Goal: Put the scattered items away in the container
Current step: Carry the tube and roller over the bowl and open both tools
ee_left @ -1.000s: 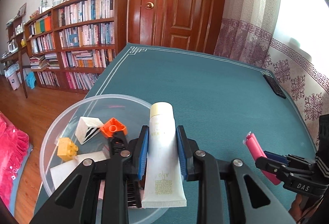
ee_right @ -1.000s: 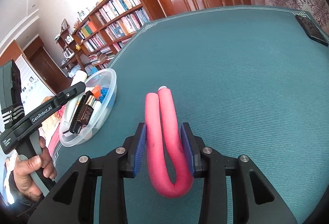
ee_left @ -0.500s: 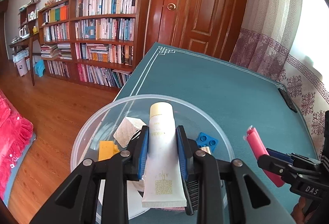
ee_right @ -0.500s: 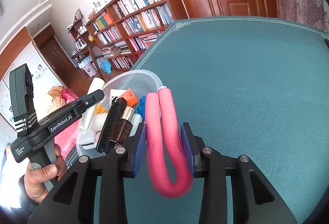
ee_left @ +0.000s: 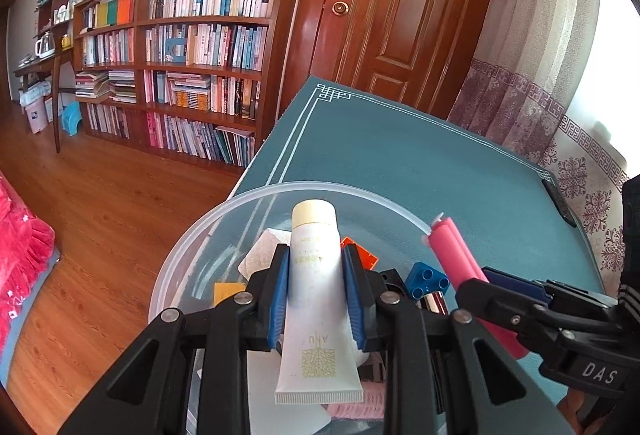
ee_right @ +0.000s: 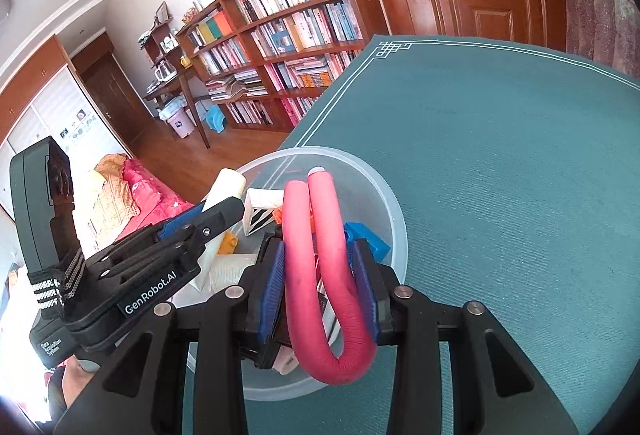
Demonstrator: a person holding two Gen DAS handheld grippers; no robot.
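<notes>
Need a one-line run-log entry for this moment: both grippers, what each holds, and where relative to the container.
left gripper: shut on white tube | right gripper: shut on pink foam roller | both above clear container | release: not yet

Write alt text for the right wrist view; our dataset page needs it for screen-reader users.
The right gripper clamps a bent pink foam roller above a clear plastic bowl of small items on a teal table. Beside it, the left gripper holds a white tube over the bowl.
</notes>
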